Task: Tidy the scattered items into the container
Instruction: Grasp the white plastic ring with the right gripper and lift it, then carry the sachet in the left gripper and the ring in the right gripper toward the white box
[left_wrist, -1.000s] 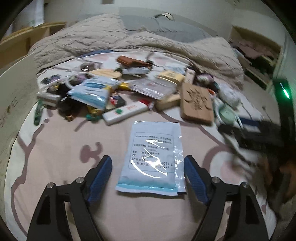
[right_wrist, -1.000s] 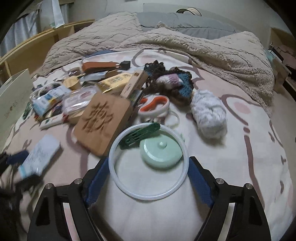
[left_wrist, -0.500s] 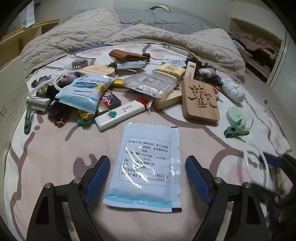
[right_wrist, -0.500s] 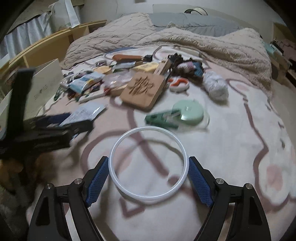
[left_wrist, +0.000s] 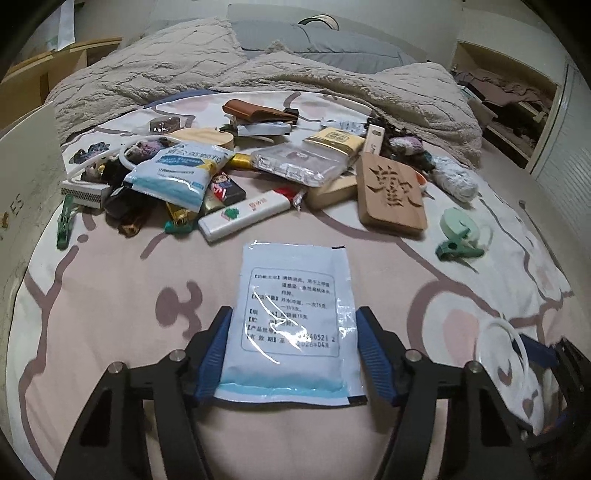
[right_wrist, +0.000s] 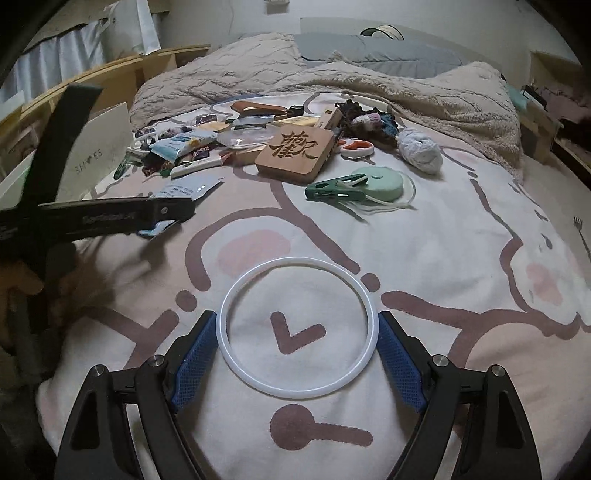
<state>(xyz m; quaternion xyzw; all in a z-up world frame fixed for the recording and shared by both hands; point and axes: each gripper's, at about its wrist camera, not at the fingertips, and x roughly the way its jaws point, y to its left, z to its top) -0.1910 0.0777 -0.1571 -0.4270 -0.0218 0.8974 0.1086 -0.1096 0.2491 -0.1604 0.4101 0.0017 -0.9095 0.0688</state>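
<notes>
- Left gripper (left_wrist: 291, 350) is closing its jaws on the white sachet (left_wrist: 291, 314), which lies flat on the bed sheet (left_wrist: 110, 314) between the blue pads. They look right at the packet's long edges, but whether they're actually pressing yet is hard to call, so it reads as a pinch in progress rather than a done grip.
- Right gripper (right_wrist: 297, 354) has the white silicone ring (right_wrist: 298, 326) spanning its jaws, pads (right_wrist: 195, 358) touching the ring on both sides. That's a wide hold, and the ring looks carried, not lying loose.
- So the step looks like a two-at-once pickup: ring already in hand, sachet being grabbed.
- Container looks to be the white cardboard box (right_wrist: 99, 147) standing at the left edge of the bed, with "SHOES" lettering showing on its side. It's well apart from both grippers, past the main pile.
- Most of the clutter sits toward the far middle of the bed: the carved wooden block (left_wrist: 391, 195), the blue snack bag (left_wrist: 181, 173), the white tube (left_wrist: 243, 216), the green clip (left_wrist: 458, 251) by the mint round lid (left_wrist: 458, 223), and the yarn ball (right_wrist: 421, 149) further right.
- Next move probably needs the left pads to bite firmly before lifting, since a flat slippery sachet could slide out or buckle.
- After that both hands would have to swing toward the left edge and drop over the box opening, which isn't visible from here.
</notes>
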